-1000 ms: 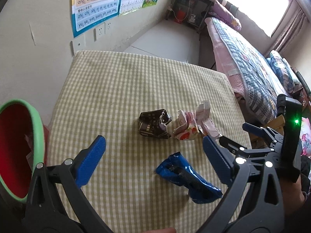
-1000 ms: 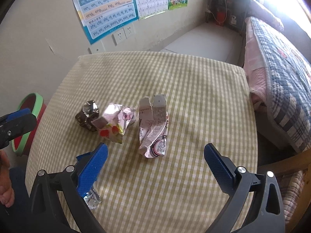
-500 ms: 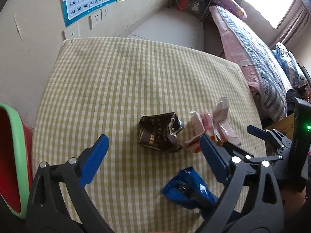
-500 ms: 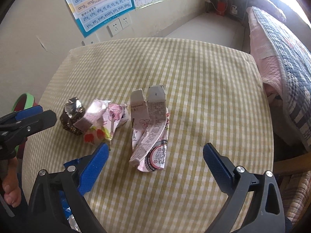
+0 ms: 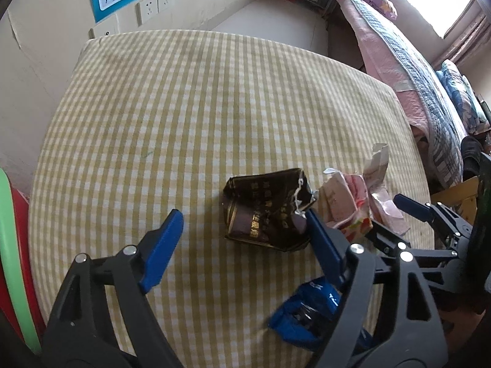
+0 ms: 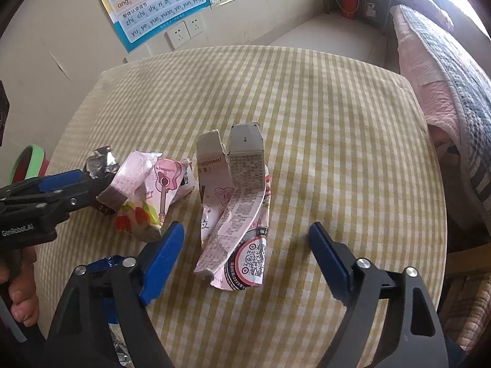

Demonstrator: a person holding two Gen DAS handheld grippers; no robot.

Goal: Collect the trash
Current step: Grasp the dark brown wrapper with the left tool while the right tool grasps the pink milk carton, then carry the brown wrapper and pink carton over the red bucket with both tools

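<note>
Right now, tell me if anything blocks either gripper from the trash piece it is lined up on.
Nothing visible does. The left gripper, closing, frames the dark wrapper; the right gripper, closing, frames the crushed pink carton. Only bare checked cloth lies between.

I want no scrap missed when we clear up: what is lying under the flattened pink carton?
Only the checked tablecloth shows around the flattened pink carton. Nothing pokes out from its edges, but whatever might lie beneath its crumpled middle is covered and cannot be seen.

- Four pieces of trash: one dark wrapper (image 5: 267, 211), one pink packet (image 6: 147, 196), one flattened carton (image 6: 239, 208), one blue wrapper (image 5: 307, 316)
- Two grippers
- One bin (image 5: 12, 254)
</note>
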